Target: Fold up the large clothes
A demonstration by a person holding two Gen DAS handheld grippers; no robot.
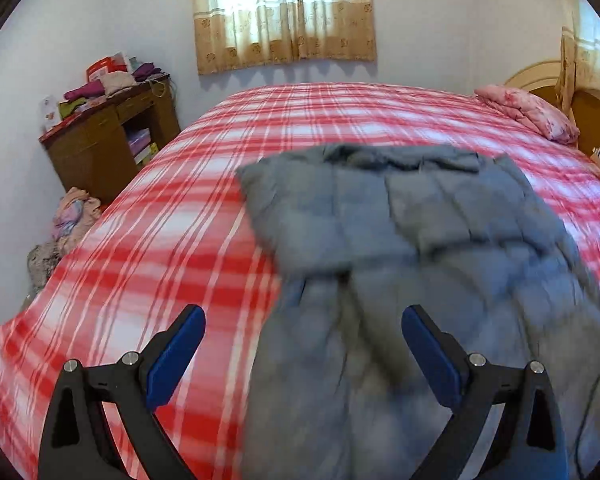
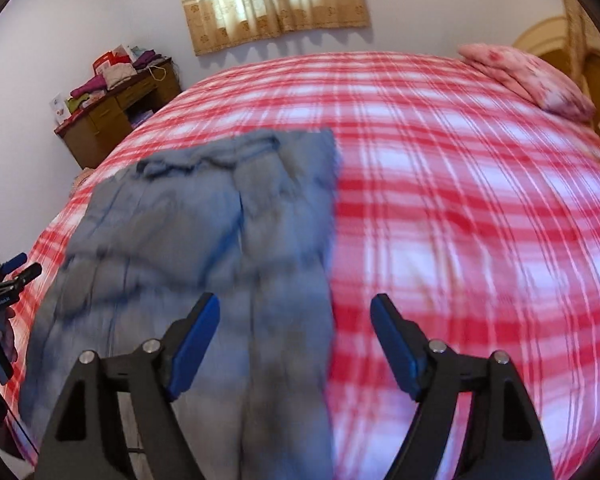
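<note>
Grey trousers (image 1: 400, 248), spread flat on a bed (image 1: 148, 264) covered by a red-and-white checked sheet, waistband toward the far window, legs running toward the near edge. From the left: heap of cloth (image 1: 74, 216) on the floor by the wall; brown wooden counter (image 1: 100, 148) in the corner, stacked with folded clothes and boxes; beige curtain (image 1: 284, 12) over the window behind the bed. Left gripper (image 1: 303, 318) held above the near part of the bed, blue pads (image 1: 176, 356) spread wide, nothing between them, one pad over the sheet and one over a trouser leg. Right gripper (image 2: 295, 305) likewise open and empty, poised over the right edge of the trousers. Pink flowered pillow (image 1: 528, 114) at the far right beside a wooden headboard (image 1: 540, 80). Everything blurred.
</note>
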